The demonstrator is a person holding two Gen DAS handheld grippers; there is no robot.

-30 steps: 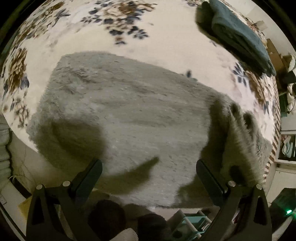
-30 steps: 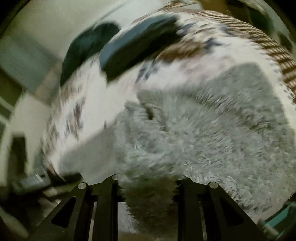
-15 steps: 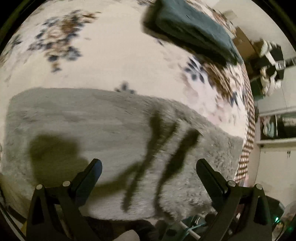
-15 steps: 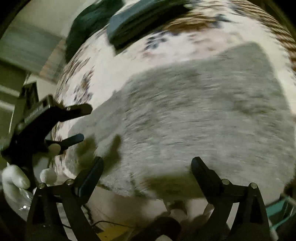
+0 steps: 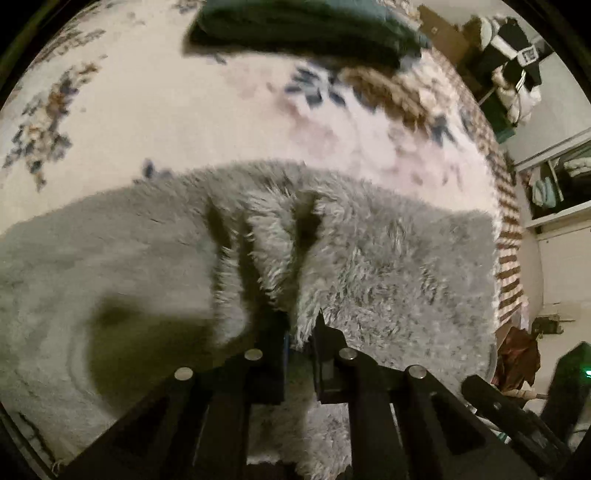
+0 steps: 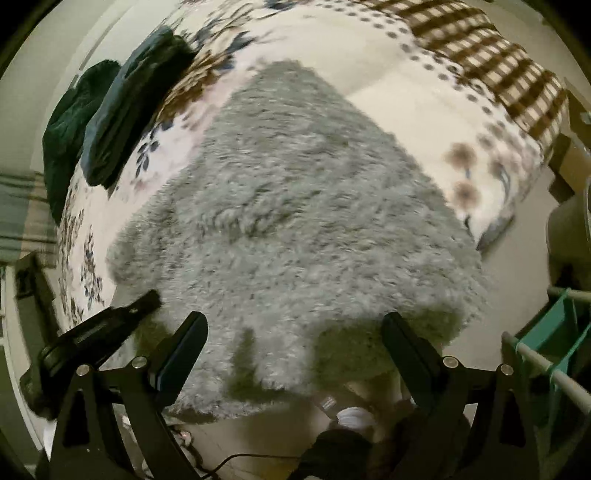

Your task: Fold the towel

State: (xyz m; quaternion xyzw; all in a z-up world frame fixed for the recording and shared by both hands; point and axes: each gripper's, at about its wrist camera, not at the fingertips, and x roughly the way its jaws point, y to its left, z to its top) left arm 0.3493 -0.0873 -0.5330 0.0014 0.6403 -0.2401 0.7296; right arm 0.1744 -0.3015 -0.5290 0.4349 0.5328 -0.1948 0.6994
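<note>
Left gripper (image 5: 299, 332) has just snapped closed, pinching a ridge of the grey towel (image 5: 388, 266) lying on the floral bedspread (image 5: 221, 122). Right gripper (image 6: 291, 332), holding towel a second ago, now spread empty above its near edge. Next fold starting.

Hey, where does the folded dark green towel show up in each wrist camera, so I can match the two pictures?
Left wrist view: the dark green towel lies along the top edge, right of centre, beyond the grey towel.
Right wrist view: the dark green towel sits at the upper left, left of the grey towel.
Shared landmark: the floral bedspread under both towels.
</note>
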